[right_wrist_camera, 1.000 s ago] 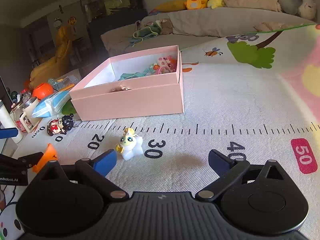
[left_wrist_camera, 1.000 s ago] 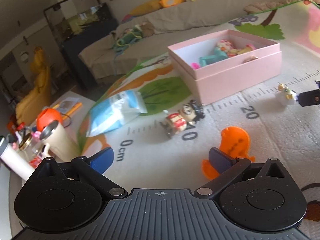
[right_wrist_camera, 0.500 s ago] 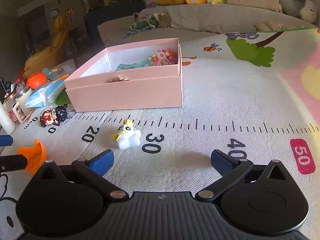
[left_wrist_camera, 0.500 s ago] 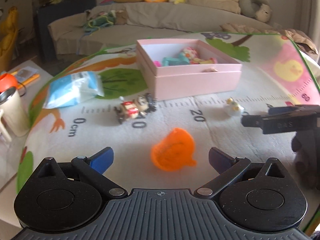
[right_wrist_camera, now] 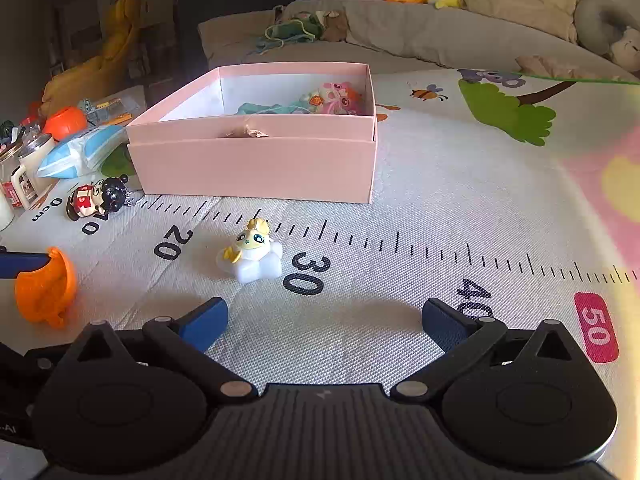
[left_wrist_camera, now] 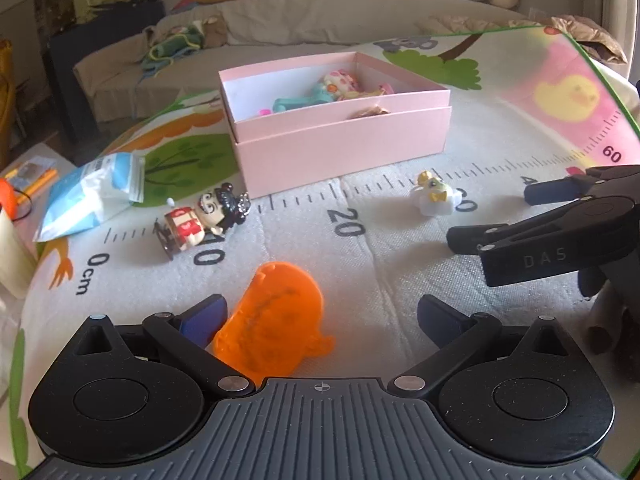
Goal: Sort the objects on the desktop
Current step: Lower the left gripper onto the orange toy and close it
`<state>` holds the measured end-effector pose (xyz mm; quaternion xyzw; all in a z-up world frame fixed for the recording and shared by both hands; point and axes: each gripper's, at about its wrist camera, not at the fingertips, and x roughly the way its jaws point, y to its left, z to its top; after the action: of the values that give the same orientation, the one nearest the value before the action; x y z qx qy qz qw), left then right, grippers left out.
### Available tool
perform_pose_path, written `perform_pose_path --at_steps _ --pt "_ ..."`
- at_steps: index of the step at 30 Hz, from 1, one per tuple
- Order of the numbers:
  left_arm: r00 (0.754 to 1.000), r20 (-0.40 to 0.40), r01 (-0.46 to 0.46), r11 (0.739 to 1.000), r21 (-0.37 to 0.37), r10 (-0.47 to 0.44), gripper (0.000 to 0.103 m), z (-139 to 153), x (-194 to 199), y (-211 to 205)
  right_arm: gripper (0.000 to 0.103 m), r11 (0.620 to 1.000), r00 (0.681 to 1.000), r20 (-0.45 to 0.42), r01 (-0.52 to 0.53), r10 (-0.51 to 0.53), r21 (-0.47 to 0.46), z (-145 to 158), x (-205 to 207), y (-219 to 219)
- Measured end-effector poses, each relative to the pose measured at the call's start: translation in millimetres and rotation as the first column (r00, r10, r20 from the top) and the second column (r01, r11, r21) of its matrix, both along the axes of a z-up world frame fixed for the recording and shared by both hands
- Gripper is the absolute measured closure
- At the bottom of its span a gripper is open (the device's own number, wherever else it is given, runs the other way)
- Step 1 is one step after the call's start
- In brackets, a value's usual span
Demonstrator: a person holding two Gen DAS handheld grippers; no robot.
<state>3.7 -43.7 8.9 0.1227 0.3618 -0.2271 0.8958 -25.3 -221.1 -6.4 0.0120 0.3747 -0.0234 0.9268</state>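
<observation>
Pink box (left_wrist_camera: 340, 136) holds toys already; before it lie a white figurine (right_wrist_camera: 252, 256), a black-haired doll (left_wrist_camera: 202, 220) and a blue packet (left_wrist_camera: 92, 196); left hand-held gripper (left_wrist_camera: 320, 314) spreads wide, orange toy (left_wrist_camera: 276, 316) against its left finger; right hand-held gripper (right_wrist_camera: 324, 318) gapes empty; only its view shows mugs (right_wrist_camera: 24, 172) beyond the doll.

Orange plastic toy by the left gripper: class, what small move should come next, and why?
Probably shift the left gripper leftward to centre the orange plastic toy between its open fingers before closing. The toy sits against the left finger, with a wide gap to the right one, and the open pink cardboard box awaits.
</observation>
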Motion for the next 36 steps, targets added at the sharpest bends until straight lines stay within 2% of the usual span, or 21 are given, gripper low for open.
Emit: perform_pose_path --at_steps 5,10,15,22,28,33,36 --pt "1.000 0.006 -0.020 0.999 0.025 0.020 0.000 0 -1 13 0.000 1.000 1.000 0.000 -0.005 0.005 0.000 0 0 -1" --pt "0.997 0.033 -0.079 0.995 0.063 0.077 0.000 2 0 35 0.000 1.000 1.000 0.002 -0.004 0.004 -0.010 0 0 0" --pt "0.990 0.084 -0.121 0.987 0.109 0.112 0.000 5 -1 48 0.000 1.000 1.000 0.003 -0.004 0.004 -0.010 0 0 0" --pt "0.997 -0.010 -0.083 0.997 -0.009 0.083 0.000 7 -3 51 0.000 1.000 1.000 0.003 -0.004 0.004 -0.010 0 0 0" --pt "0.999 -0.013 -0.047 0.999 -0.007 0.047 0.000 5 -10 38 0.000 1.000 1.000 0.003 -0.004 0.004 -0.009 0 -1 0" --pt "0.999 -0.022 -0.050 0.999 -0.010 0.049 0.000 2 -10 35 0.000 1.000 1.000 0.003 -0.004 0.004 -0.010 0 -1 0" --pt "0.998 0.000 -0.063 0.998 0.016 0.063 0.000 2 -10 35 0.000 1.000 1.000 0.003 -0.004 0.004 -0.010 0 -1 0"
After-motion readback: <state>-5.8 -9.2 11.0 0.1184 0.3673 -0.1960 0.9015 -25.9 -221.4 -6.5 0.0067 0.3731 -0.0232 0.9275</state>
